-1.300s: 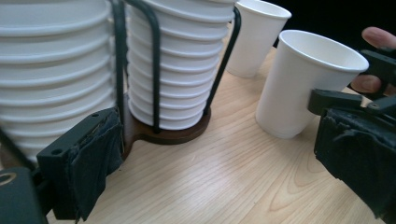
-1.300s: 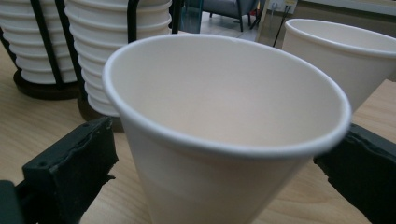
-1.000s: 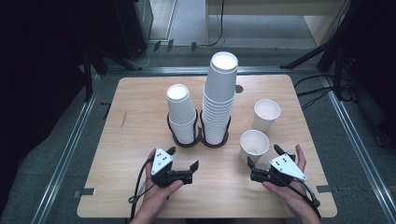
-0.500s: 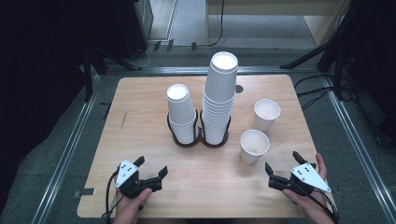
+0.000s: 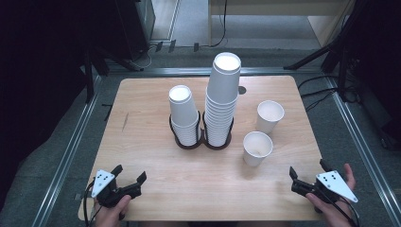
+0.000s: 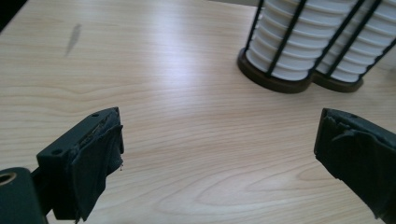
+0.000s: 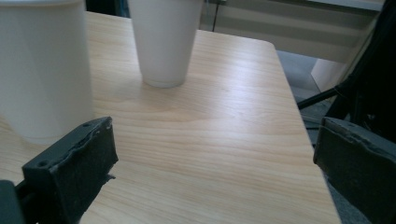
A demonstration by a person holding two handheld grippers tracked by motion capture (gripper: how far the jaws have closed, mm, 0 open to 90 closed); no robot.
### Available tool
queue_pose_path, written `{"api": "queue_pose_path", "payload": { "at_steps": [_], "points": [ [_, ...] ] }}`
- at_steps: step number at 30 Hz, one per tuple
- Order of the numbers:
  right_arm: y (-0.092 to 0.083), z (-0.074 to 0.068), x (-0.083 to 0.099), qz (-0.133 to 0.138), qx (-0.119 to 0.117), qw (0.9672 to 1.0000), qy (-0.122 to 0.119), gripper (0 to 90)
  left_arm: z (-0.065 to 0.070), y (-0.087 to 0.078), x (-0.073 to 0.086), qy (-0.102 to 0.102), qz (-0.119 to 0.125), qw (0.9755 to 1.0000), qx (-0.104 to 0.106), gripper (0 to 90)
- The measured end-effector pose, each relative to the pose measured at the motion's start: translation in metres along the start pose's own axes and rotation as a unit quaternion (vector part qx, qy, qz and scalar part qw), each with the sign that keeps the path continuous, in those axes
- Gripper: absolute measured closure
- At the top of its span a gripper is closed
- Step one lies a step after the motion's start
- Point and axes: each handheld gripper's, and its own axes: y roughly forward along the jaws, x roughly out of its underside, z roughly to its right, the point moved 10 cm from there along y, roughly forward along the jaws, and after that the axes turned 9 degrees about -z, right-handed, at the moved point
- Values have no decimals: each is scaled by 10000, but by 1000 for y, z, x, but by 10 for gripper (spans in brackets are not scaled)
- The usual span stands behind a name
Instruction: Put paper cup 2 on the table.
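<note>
Two stacks of white paper cups stand in black wire holders at the table's middle: a short stack (image 5: 183, 113) and a tall stack (image 5: 222, 94). Their ribbed lower parts (image 6: 285, 42) lie ahead in the left gripper view. Two loose cups stand upright to the right, one nearer (image 5: 257, 148) (image 7: 44, 70) and one farther back (image 5: 270, 116) (image 7: 163, 42). My left gripper (image 5: 129, 173) (image 6: 219, 154) is open and empty at the near left corner. My right gripper (image 5: 309, 168) (image 7: 215, 163) is open and empty at the near right corner, just short of the nearer cup.
The wooden table (image 5: 142, 109) has a dark smudge (image 5: 125, 122) on its left side. Metal rails (image 5: 71, 146) run along both flanks on the floor. Black stands and cables (image 5: 331, 61) sit beyond the far right edge.
Both grippers have drawn back from the table's near middle and spread outward to the near corners. The cups and stacks have not moved.
</note>
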Motion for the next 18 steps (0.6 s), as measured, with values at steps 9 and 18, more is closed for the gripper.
{"api": "queue_pose_path", "payload": {
  "at_steps": [9, 18],
  "points": [
    [-5, 28, 12, -139, 318, 9994, 84, 0, -55, -15, 3, -342, 49, 9977, -588, 16],
    [-5, 37, 11, -156, 421, 9987, 243, 0, -62, -13, 2, -468, 59, 9972, -575, 16]
  ]
}}
